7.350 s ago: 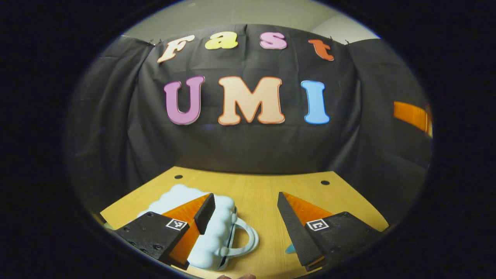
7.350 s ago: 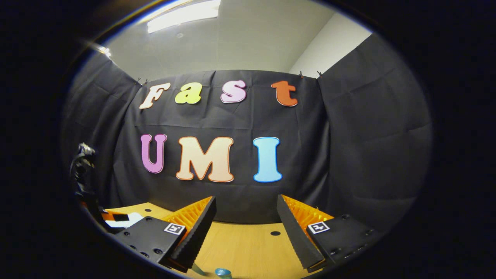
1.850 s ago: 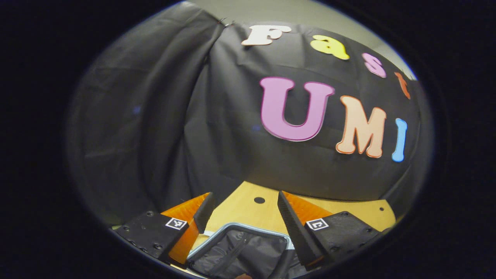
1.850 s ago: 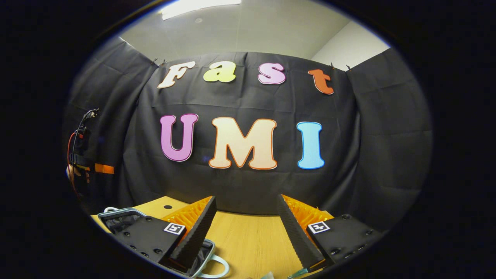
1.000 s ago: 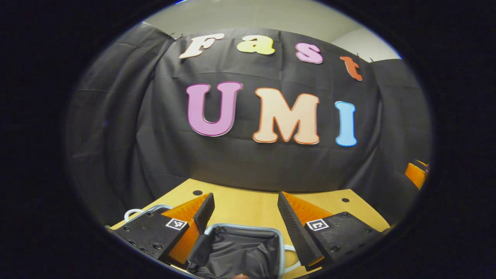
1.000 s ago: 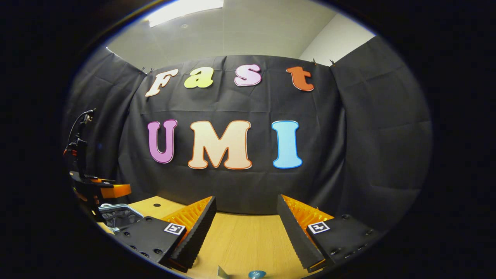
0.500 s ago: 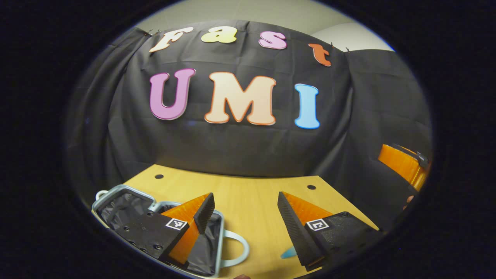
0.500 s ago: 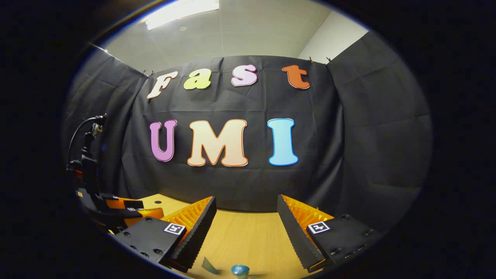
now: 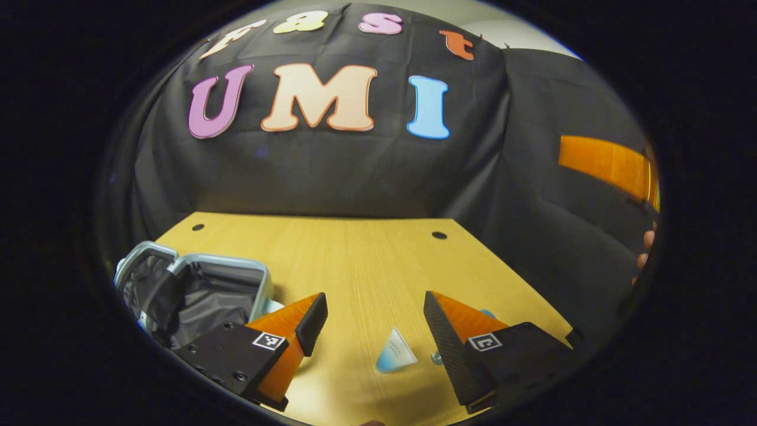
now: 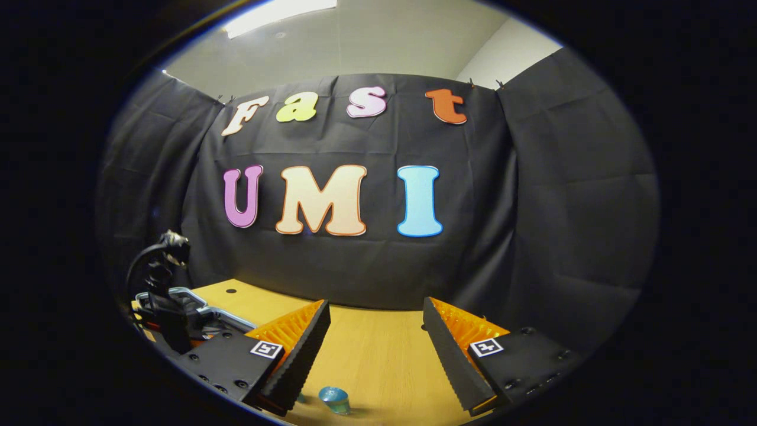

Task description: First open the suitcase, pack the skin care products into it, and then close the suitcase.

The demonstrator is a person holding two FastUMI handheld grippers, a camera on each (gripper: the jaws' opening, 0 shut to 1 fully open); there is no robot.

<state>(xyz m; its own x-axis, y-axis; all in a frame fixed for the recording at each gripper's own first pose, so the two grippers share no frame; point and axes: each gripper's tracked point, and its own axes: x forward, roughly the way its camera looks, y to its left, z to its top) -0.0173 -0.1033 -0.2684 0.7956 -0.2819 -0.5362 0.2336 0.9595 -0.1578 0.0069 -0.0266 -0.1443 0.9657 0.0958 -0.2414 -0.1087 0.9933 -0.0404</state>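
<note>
Skin care sachet (image 9: 395,358), small, light and probably slippery, is seen flat on the desk (image 9: 355,260) between the left tongs (image 9: 374,325), which are spread open and empty. It is best pinched across its thin edges. The right tongs (image 10: 376,343) are likewise spread wide over a little blue-capped bottle (image 10: 335,399).

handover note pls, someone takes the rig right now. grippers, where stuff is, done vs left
Left gripper: open, holding nothing, above the table.
Right gripper: open, holding nothing, low over the table.
Suitcase: lying open on the table, dark lining showing; no products visible in the part on camera.
Skin care: a small tube lies on the wood between the left gripper's fingers, not gripped; a blue-capped item sits on the table in front of the right gripper.
Done: suitcase opened.
Left: pick up the products, place them in the suitcase, close it.
</note>
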